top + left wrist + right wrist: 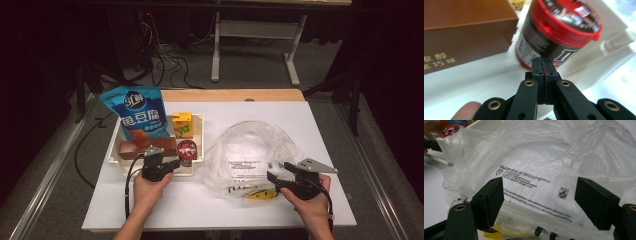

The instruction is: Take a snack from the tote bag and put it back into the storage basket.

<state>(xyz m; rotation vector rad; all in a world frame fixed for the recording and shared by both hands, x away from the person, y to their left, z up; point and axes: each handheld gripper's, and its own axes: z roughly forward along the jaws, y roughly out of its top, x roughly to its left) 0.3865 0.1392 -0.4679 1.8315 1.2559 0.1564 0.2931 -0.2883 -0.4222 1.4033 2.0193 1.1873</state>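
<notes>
Looks like bagging the snacks, and barely begun.

Left gripper (pixel 175 164): fingers (pixel 537 68) clenched flat against each other with nothing between, tip just short of the red-lidded black round jar (pixel 559 27). No grip on the jar yet. Jar standing upright in the near right corner of the white shallow plastic tray (pixel 200 125), just beside the brown rectangular cardboard box (pixel 145 147).

Right gripper (pixel 279 171): fingers (pixel 490 202) released and spread wide at the near edge of the clear crinkled plastic bag (pixel 536 152), film lying between them but not pinched. Bag spread on the white desk (pixel 200 205) to the right of the tray, mouth loosely agape.

Done so far, as a judgement: possibly one item in, going by the flat yellow packet (pixel 260 194) seen through the film at the bag's near edge; hard to tell whether truly inside or under it.

Left to do: opening the left fingers, taking the jar, carrying it across into the bag, with the bag's rim caught and held open. After that, likely the brown box, the blue foil snack pouch (pixel 137 112) and the small yellow drink carton (pixel 182 124), all in the tray.
</notes>
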